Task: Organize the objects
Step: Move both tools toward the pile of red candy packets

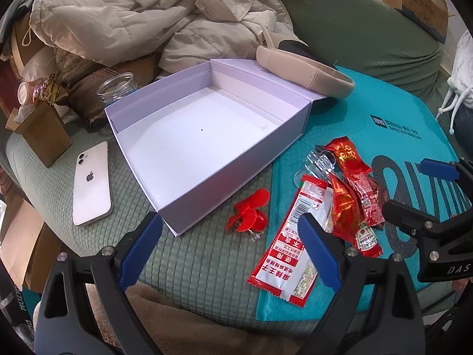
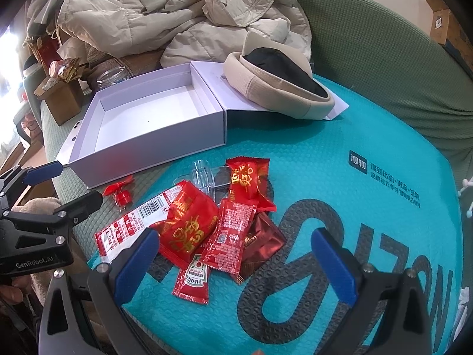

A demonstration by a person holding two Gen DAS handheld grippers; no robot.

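1. Left claw (image 1: 233, 245): nearest the lens, jaws spread wide, nothing between them; it hangs over the green quilted cushion (image 1: 189, 263).
2. White phone (image 1: 91, 183): flat on the cushion, left of the white box (image 1: 204, 136), which stands open with nothing inside.
3. Red packets (image 2: 218, 224): piled on the teal mailer (image 2: 384, 136), just right of the box.
4. Right claw (image 2: 236, 254): jaws released, hanging above the packets, gripping nothing.
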